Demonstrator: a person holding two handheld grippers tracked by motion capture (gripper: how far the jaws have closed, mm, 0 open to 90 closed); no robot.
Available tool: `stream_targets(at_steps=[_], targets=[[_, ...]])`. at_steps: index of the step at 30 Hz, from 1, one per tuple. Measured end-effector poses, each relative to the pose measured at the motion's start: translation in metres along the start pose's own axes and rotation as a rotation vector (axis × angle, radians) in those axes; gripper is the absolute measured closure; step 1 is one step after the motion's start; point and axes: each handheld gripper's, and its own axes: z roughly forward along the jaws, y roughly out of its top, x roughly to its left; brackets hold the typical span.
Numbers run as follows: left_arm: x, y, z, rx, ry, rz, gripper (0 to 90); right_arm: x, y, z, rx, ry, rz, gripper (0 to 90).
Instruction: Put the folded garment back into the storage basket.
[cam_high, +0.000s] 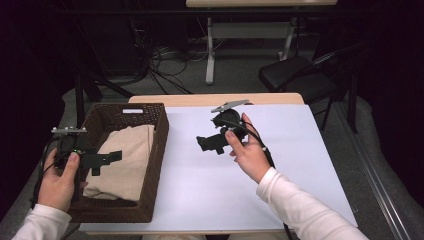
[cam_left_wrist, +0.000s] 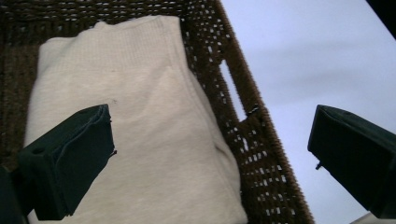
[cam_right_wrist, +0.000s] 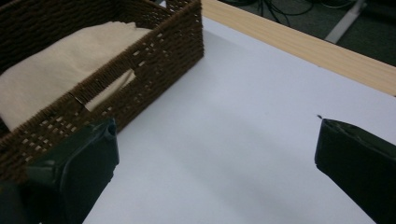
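A dark brown wicker basket (cam_high: 159, 145) stands at the table's left, and a folded cream cloth (cam_high: 126, 160) lies inside it. My left gripper (cam_high: 106, 161) hovers over the cloth (cam_left_wrist: 140, 140) with its jaws wide apart and nothing between them. The basket's right wall (cam_left_wrist: 252, 140) with a handle slot runs between those jaws in the left gripper view. My right gripper (cam_high: 206, 142) hangs open above the white table sheet (cam_high: 210, 185), to the right of the basket (cam_right_wrist: 140, 79). The cloth (cam_right_wrist: 60, 70) shows over the basket's rim in the right gripper view.
The white sheet (cam_right_wrist: 243, 140) covers most of the wooden table (cam_high: 200, 99). A black chair (cam_high: 300, 77) stands behind the table at the right. Cables (cam_high: 165, 60) lie on the floor by another table's legs farther back.
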Motion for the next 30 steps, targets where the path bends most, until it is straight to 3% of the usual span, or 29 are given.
stream_targets(at_steps=[12,25,30], targets=[[-0.037,-0.007,0.017,-0.012,-0.067,0.065,0.4,-0.032,-0.04,-0.037,-0.017,-0.043,0.048,0.0],[-0.06,-0.02,0.034,-0.071,-0.129,0.101,0.4,-0.056,-0.092,-0.069,-0.067,-0.089,0.105,0.0],[-0.067,-0.03,0.041,-0.087,-0.133,0.12,0.4,-0.063,-0.112,-0.08,-0.083,-0.117,0.129,0.0]])
